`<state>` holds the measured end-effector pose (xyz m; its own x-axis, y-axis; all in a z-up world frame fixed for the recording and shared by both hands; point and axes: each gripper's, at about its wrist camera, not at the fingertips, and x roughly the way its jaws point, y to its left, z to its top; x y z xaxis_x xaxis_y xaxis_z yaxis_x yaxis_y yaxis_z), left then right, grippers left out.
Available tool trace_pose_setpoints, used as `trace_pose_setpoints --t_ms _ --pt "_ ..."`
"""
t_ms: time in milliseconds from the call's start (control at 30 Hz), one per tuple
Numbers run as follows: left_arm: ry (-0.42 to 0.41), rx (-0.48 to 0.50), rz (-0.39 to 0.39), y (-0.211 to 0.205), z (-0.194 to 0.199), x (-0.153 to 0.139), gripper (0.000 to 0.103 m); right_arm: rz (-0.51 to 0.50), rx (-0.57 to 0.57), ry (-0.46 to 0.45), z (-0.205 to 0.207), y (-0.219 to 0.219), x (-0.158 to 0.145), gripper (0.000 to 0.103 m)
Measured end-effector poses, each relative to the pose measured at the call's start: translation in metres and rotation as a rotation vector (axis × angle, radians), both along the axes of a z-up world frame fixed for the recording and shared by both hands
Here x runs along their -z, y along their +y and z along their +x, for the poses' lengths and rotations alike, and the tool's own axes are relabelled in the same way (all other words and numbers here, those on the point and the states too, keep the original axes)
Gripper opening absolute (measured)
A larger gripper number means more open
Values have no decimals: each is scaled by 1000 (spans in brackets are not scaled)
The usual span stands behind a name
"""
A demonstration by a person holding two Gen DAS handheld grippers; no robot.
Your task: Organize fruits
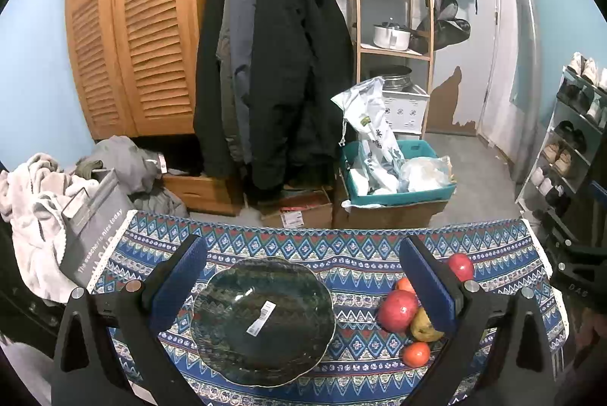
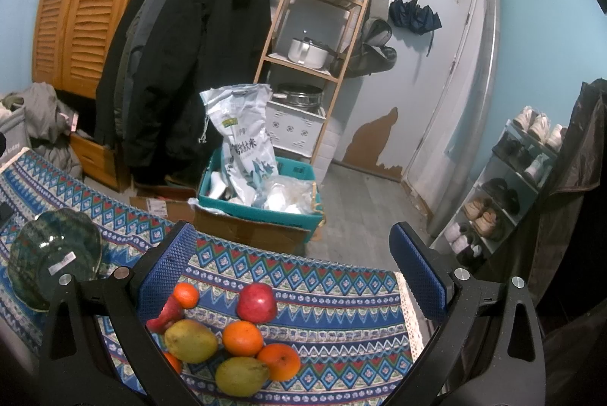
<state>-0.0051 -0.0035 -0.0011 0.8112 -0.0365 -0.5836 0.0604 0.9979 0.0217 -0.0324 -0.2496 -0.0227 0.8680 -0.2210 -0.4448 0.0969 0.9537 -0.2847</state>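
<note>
Left wrist view. Left gripper [image 1: 301, 277]: fingers wide apart, nothing held, hovering over the glass plate [image 1: 227, 349]. Plate: dark green, scalloped rim, flat on the patterned worktop [image 1: 341, 243], holding no fruit, only a white label stuck to it. Fruit lies just right of the plate: two red apples, the near apple [image 1: 396, 309] and the far apple [image 1: 461, 265], with a pear [image 1: 423, 326] and an orange [image 1: 416, 353] close by.

Right wrist view. Right gripper [image 2: 292, 269]: fingers likewise spread, empty, above the loose fruit pile. Nearest centre: red apple [image 2: 257, 302]; pears and oranges crowd below it.

Handling note: the red apple stands apart from the pile, so it is probably the cleanest first pick; close across its widest part, gently, then carry it left to the plate.
</note>
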Motion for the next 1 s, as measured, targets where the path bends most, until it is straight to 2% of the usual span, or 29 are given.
trace_pose_setpoints --t_ms 1000 --pt "9 6 6 2 3 2 102 4 12 18 -2 -10 3 100"
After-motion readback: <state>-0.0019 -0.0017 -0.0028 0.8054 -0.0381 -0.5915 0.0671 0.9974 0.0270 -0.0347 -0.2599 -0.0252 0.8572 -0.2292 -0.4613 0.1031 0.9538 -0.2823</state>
